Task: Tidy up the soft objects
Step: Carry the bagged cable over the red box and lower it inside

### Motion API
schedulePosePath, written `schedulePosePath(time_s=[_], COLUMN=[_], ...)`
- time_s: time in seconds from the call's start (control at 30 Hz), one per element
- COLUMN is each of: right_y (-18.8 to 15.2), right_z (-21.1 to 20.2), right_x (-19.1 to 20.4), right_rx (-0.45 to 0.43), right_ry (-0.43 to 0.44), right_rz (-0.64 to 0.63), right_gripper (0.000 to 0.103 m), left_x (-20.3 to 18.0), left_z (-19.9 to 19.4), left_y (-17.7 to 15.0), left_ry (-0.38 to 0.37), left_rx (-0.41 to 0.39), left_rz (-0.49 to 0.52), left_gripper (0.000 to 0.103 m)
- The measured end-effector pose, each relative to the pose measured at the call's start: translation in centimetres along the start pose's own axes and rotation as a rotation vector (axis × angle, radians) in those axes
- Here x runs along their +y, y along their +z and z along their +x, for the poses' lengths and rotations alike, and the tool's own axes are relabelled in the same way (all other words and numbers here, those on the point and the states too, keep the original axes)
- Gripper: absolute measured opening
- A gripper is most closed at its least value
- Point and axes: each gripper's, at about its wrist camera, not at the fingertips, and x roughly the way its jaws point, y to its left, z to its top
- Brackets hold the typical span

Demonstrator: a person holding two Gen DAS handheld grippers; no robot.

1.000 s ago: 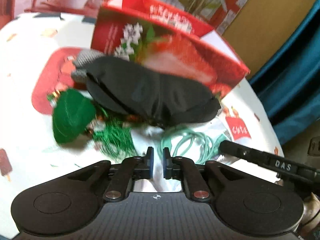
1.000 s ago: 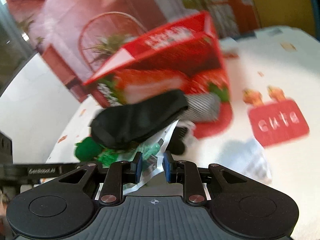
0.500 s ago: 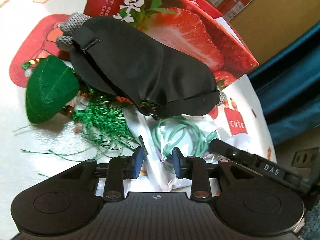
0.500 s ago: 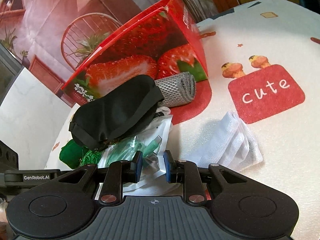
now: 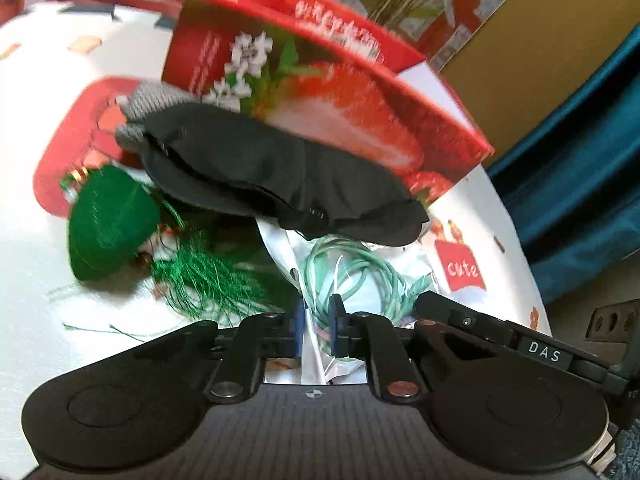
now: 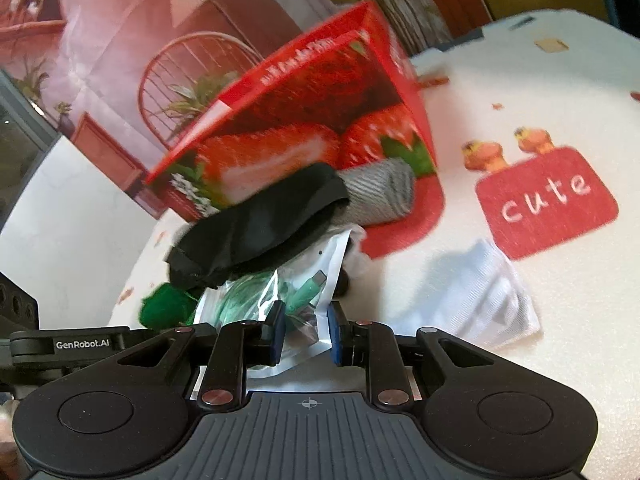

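both grippers pinch the same clear plastic bag [image 5: 296,252] holding a coiled green cable [image 5: 352,268]: the left gripper [image 5: 317,330] has just closed its jaws tight on the near edge, and the right gripper [image 6: 305,336], jaws narrow, clamps the bag's corner. on the bag's far end lies a black sleep mask [image 5: 276,176], with a grey knitted roll [image 6: 380,192] behind it against the red strawberry box [image 5: 340,92]. left of the bag sits a green tasselled pouch [image 5: 110,224]; a white folded cloth [image 6: 488,292] lies to the right on the printed tablecloth [image 6: 520,92].

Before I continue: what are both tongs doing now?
Left tongs: just closed on the clear bag.
Right tongs: closed on the same bag.
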Motion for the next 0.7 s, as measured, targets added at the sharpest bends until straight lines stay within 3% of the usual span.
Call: schedulePosePath(time_s=[0.47, 0.7], right_y=[2.9, 6.3], right_z=[-4.2, -4.1], right_x=[4.8, 6.9], right_rx=[-0.138, -0.178], right_ry=[0.105, 0.131], right_rz=[-0.081, -0.128], right_gripper=[0.02, 0.02], left_x=[-2.0, -2.7], left_z=[-8.2, -8.6], left_y=[1.9, 4.4], left_ry=[-0.044, -0.038], left_rx=[-0.225, -0.287], left_rz=[0.065, 0.094], left_gripper=[0.01, 0.01])
